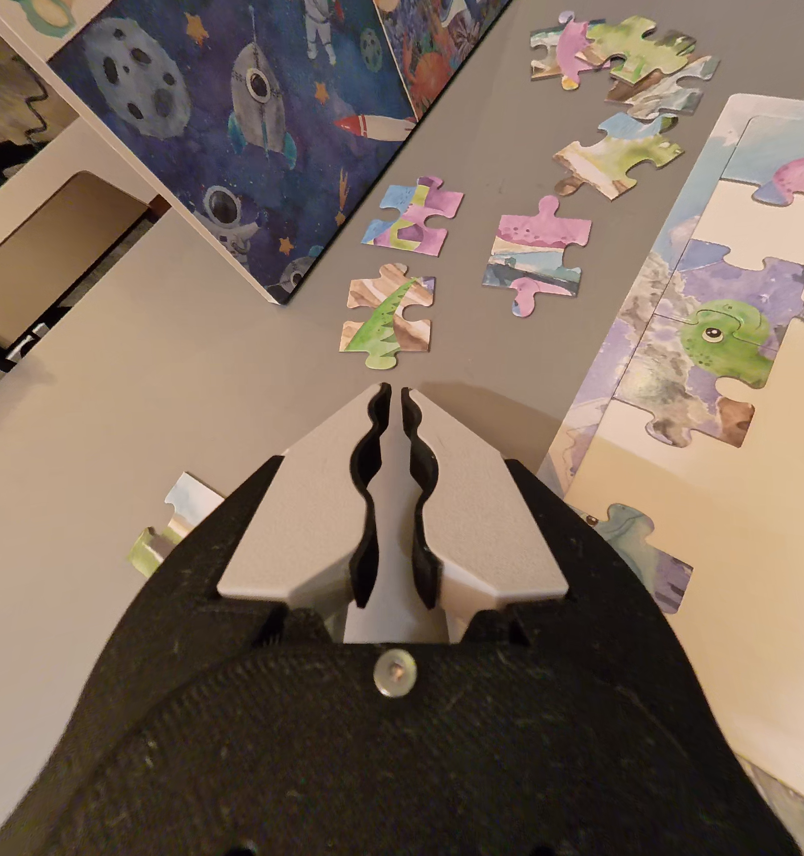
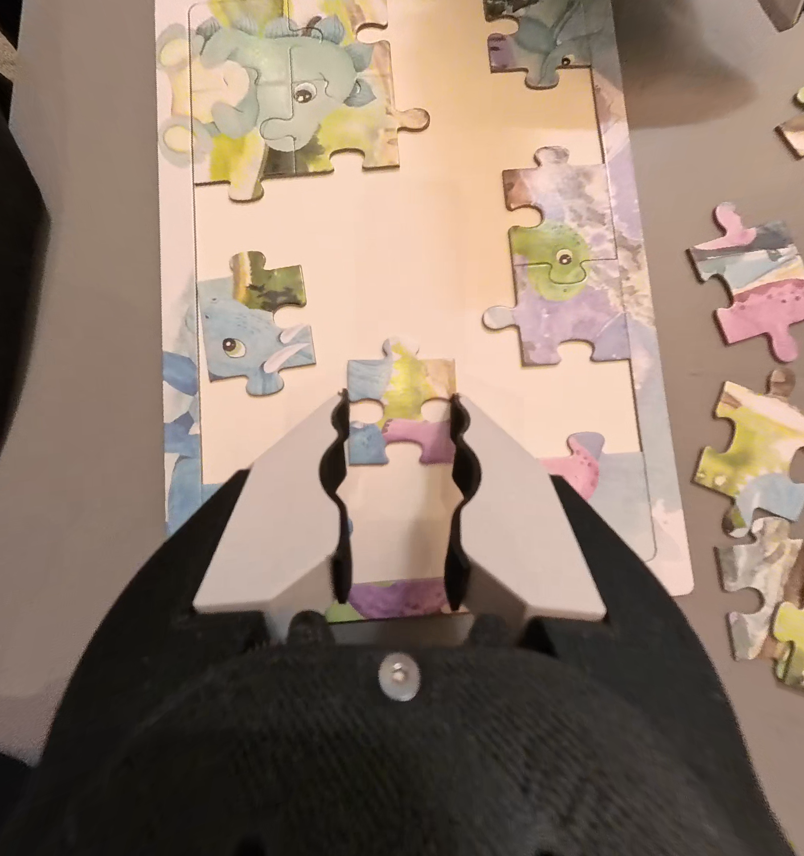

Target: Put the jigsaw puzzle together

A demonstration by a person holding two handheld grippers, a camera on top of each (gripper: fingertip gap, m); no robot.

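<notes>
I've got the R gripper (image 2: 399,396) clamped on a blue-green-pink puzzle piece (image 2: 400,407) over the tray's (image 2: 668,532) bare middle to seat it, w/ the L gripper (image 1: 392,387) nearly closed, empty, near the loose green-tail piece (image 1: 388,317).

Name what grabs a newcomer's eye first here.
The right gripper stands astride a blue, green and pink puzzle piece over the bare middle of the puzzle tray. The left gripper, nearly shut and empty, hangs over the grey table, pointing at loose pieces beside a space-themed board.
</notes>
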